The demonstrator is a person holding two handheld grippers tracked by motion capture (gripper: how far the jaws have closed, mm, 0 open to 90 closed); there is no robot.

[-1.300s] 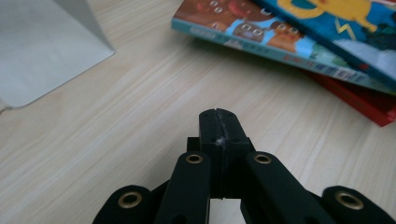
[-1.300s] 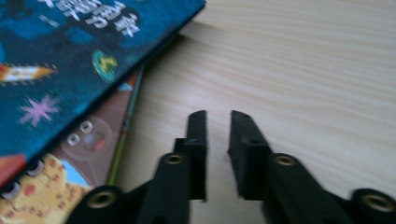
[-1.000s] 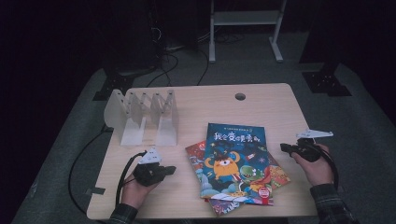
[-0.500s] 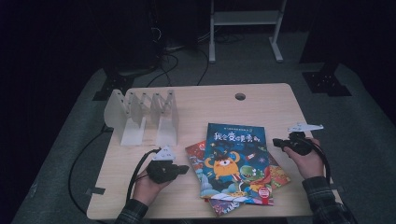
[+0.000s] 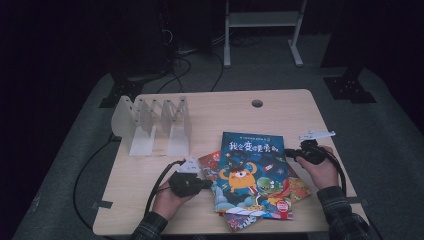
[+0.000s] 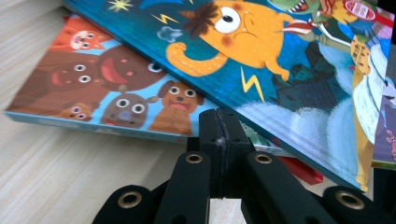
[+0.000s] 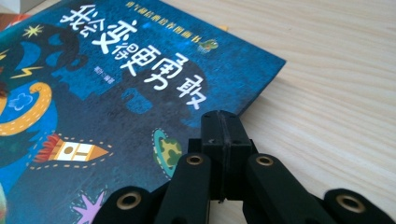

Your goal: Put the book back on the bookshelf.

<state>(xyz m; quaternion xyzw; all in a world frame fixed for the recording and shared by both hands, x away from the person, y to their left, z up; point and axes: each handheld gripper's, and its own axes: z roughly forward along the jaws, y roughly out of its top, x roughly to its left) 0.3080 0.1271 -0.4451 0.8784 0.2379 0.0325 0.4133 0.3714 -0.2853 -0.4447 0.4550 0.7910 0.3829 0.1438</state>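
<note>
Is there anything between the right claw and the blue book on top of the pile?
Nothing visible. The right claw, jaws shut, sits right at the edge of the blue book, with bare table beside it.

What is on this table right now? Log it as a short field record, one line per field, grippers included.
surface: wooden table
top book: blue book with an orange monster, topmost on a loose pile
book beneath: animal-faces book, sticking out at the pile's left
rack: white divider rack, empty, back left
left gripper: jaws shut, at the pile's left edge, holding nothing
right gripper: jaws shut, at the blue book's right edge, holding nothing
</note>
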